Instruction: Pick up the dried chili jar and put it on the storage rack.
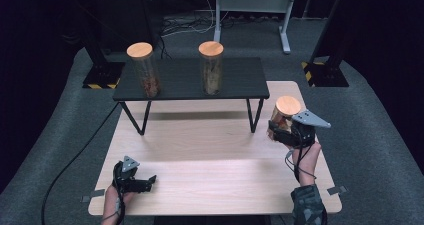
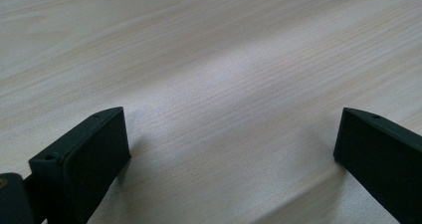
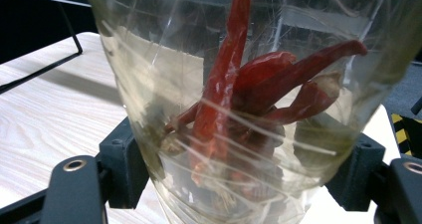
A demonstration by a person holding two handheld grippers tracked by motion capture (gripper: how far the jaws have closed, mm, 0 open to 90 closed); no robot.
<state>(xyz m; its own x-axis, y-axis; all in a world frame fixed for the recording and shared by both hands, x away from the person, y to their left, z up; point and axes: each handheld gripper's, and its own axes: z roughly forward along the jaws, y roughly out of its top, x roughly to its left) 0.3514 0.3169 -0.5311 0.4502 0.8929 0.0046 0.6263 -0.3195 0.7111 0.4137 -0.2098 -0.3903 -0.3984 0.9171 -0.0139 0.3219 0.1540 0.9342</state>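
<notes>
The pale wooden table (image 1: 210,150) carries a low black shelf (image 1: 190,80) on thin legs, standing well beyond both sets of jaws toward the far edge. On that shelf stand two upright glass jars with round wooden lids, the left jar (image 1: 144,70) and the middle jar (image 1: 211,67), well apart from each other and from either gripper. A third jar (image 3: 239,99), clear glass with red dried chillies (image 3: 259,94) inside and a wooden lid (image 1: 288,105) on top, sits between the jaws of the right gripper (image 1: 286,132), near the right front leg (image 1: 255,116) of the shelf; the jaws press on its lower wall from both sides, and in the high view it tilts somewhat. The bare stretch of table between this jar and the shelf's leg has nothing in the way. The left gripper (image 1: 145,181) lies low at the near left of the table, its jaws spread wide with only bare wood grain between them, well apart from every jar.
</notes>
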